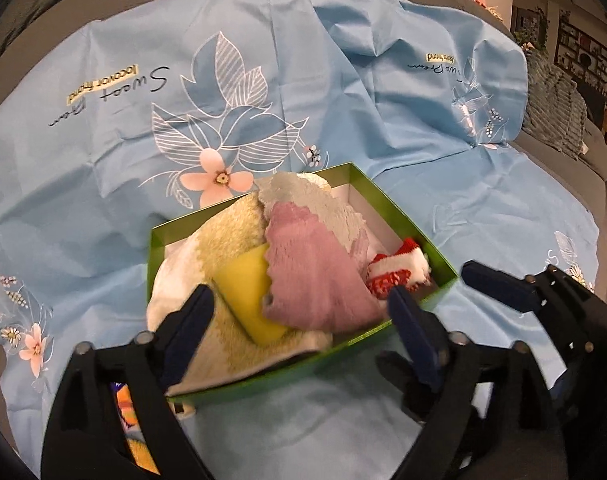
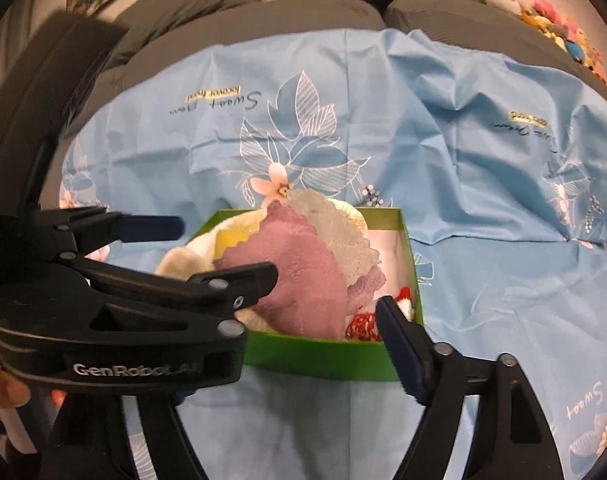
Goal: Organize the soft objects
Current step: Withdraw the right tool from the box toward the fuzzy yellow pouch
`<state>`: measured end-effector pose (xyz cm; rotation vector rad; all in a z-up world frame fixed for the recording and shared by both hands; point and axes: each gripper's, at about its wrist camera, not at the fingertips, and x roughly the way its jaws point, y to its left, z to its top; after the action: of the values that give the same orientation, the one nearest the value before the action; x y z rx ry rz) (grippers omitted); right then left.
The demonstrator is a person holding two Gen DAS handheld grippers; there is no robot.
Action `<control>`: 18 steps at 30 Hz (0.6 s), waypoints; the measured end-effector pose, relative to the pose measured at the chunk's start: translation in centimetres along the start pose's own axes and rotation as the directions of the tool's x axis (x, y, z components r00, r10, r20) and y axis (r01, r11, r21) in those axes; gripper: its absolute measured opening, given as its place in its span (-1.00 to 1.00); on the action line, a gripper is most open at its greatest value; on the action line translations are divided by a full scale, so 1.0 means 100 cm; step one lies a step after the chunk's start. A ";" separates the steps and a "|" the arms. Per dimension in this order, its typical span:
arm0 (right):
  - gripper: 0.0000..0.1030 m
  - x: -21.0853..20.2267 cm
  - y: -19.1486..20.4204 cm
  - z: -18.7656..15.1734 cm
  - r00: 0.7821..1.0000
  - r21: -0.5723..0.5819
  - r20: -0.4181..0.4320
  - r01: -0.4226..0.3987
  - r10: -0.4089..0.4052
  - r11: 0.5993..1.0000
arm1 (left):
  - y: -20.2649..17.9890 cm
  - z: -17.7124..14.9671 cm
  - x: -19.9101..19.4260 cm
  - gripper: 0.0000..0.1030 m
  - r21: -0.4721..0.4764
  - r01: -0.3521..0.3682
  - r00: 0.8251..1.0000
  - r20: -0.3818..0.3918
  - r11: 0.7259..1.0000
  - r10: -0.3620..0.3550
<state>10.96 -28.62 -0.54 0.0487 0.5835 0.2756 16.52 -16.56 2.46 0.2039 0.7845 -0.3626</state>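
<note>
A green box (image 1: 359, 338) (image 2: 323, 354) sits on a light blue floral cloth (image 1: 103, 208) (image 2: 483, 208). It holds a pink cloth (image 1: 315, 272) (image 2: 303, 280), a grey cloth (image 1: 323, 204) (image 2: 343, 236), a yellow sponge (image 1: 247, 292), a cream towel (image 1: 219, 232) and a red-and-white knitted piece (image 1: 399, 268) (image 2: 363, 322). My left gripper (image 1: 303, 316) is open and empty over the box's near side. My right gripper (image 2: 303, 320) is open and empty at the box's near rim; its left finger is hidden behind the left gripper's body (image 2: 115, 320). The right gripper's fingers (image 1: 499, 280) show at the right of the left wrist view.
The cloth covers a grey sofa (image 2: 323, 8) with back cushions. Plush toys (image 2: 543, 16) lie at the far right of the sofa. A colourful object (image 1: 127, 404) lies under the left gripper at the lower left. Shelves (image 1: 583, 52) stand far right.
</note>
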 end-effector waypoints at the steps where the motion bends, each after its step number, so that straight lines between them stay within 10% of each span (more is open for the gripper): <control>1: 0.62 -0.006 0.002 -0.002 1.000 0.001 0.011 0.002 -0.002 1.000 | 0.000 -0.004 -0.007 0.98 -0.002 -0.003 1.000 0.017 1.000 0.003; 18: 0.63 -0.078 0.027 -0.029 0.999 0.005 0.031 -0.038 0.037 0.999 | -0.003 -0.052 -0.090 0.98 -0.035 -0.019 0.995 0.097 0.999 0.023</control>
<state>2.50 -28.24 1.54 0.0694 0.5534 0.3091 7.12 -13.03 5.33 0.1612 0.6914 -0.3365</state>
